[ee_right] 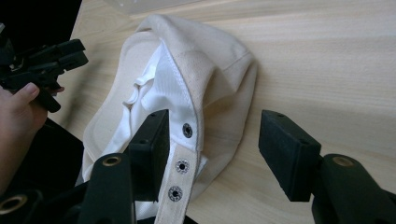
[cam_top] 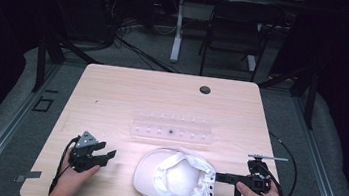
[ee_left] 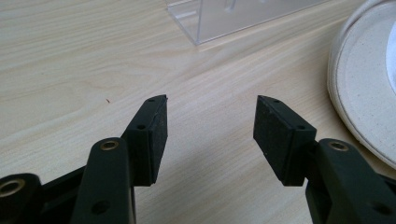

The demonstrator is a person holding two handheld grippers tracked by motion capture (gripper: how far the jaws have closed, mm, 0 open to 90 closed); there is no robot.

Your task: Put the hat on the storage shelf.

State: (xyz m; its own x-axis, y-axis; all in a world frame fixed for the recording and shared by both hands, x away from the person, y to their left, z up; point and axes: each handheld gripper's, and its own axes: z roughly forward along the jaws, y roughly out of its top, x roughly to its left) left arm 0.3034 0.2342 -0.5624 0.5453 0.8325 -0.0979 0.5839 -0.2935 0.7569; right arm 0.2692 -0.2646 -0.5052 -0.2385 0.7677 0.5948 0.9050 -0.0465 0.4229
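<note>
A white cap (cam_top: 175, 178) lies upside down between both grippers. The right gripper (ee_right: 212, 140), jaws apart, straddles its snap strap (ee_right: 180, 175), seemingly without contact. The left gripper (ee_left: 210, 126), also apart, sits farther off.

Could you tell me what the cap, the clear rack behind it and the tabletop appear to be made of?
The cap looks like cream woven cloth, matte, with a white ribbed lining and small metal snaps on its strap. The rack seems clear, glossy plastic, perhaps acrylic: the table shows through its walls. The tabletop shows pale wood grain with a smooth, low sheen, likely laminate rather than solid wood.
</note>
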